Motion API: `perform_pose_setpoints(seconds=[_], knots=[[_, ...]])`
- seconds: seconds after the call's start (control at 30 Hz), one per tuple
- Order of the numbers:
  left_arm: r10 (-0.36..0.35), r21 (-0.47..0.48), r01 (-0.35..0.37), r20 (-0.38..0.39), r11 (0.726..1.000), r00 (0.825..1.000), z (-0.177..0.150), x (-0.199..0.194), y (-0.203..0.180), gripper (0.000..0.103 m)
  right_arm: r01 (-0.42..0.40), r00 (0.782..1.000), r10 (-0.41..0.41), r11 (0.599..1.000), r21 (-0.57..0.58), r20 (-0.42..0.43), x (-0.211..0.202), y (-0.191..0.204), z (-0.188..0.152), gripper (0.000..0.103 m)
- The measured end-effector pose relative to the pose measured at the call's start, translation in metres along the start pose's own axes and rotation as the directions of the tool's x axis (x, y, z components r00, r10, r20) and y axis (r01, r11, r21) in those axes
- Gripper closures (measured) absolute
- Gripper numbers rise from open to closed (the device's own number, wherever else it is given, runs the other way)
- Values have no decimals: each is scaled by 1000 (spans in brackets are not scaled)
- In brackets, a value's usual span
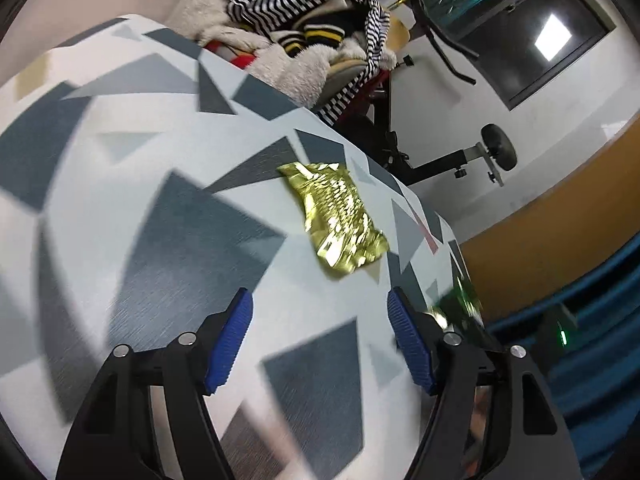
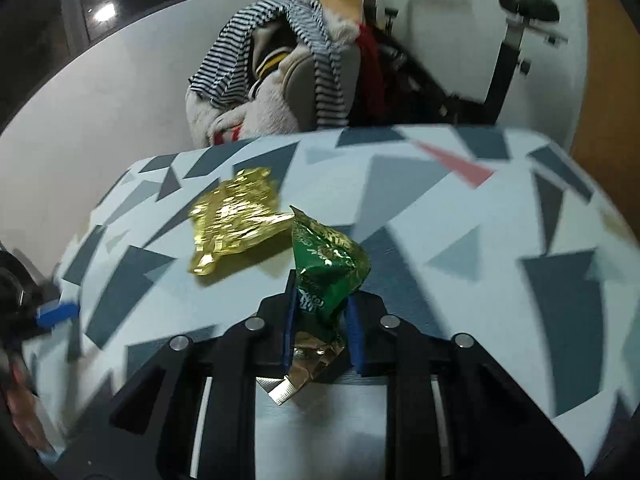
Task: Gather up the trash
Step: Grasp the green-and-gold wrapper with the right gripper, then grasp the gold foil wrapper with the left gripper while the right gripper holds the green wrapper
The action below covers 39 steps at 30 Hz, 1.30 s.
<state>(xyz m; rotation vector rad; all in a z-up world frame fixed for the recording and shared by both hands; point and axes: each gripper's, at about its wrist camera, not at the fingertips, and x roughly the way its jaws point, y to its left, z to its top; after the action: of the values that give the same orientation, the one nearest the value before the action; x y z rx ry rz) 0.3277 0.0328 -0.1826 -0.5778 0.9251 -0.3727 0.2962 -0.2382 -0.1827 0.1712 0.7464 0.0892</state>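
Green crinkled foil wrapper (image 2: 326,268) sits pinched in our right gripper (image 2: 320,316); our left gripper (image 1: 320,340) gapes wide, empty, facing the gold wrapper (image 1: 336,218) on the tabletop (image 1: 160,208).

In the right wrist view, one wrapper (image 2: 236,220) lies on the table (image 2: 460,248) at centre left, and a second wrapper (image 2: 326,268) stands just right of it, lower centre. Behind the table's far edge, upper centre, sits a clothes pile (image 2: 280,76), with an exercise machine (image 2: 516,40) at upper right.
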Motion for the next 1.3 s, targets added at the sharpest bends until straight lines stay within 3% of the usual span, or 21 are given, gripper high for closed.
perform_pose_setpoints(seconds=[0.17, 0.3, 0.53, 0.67, 0.77, 0.97, 1.03, 1.07, 1.3], knots=[[80, -50, -80, 4, 996, 997, 32, 54, -21, 12, -34, 999, 33, 996, 77, 13, -1, -22, -2, 79], [164, -52, -164, -6, 985, 987, 52, 89, -32, 8, -37, 999, 37, 997, 63, -5, 2, -26, -4, 79], [302, -55, -303, -23, 952, 953, 71, 130, -39, 8, -75, 997, 77, 993, 92, -17, 4, -36, -5, 79], [402, -26, -402, -7, 915, 915, 68, 140, -41, 8, -94, 995, 97, 989, 111, -20, 9, -36, -6, 79], [442, 34, -442, 1, 896, 897, 65, 146, -46, 8, -92, 995, 95, 990, 105, -25, 11, -34, -6, 79], [446, 65, -445, -2, 893, 895, 66, 146, -47, 8, -81, 996, 83, 994, 73, -29, 14, -28, -6, 79], [443, 83, -442, 6, 893, 897, 65, 146, -48, 20, -78, 996, 80, 994, 76, -30, 14, -28, -7, 79], [430, 106, -429, 13, 897, 903, 65, 144, -50, 51, -77, 996, 80, 994, 78, -30, 14, -28, -7, 79], [344, 170, -342, 18, 924, 939, 55, 118, -51, 67, -66, 997, 69, 995, 74, -40, 15, -27, -6, 79]])
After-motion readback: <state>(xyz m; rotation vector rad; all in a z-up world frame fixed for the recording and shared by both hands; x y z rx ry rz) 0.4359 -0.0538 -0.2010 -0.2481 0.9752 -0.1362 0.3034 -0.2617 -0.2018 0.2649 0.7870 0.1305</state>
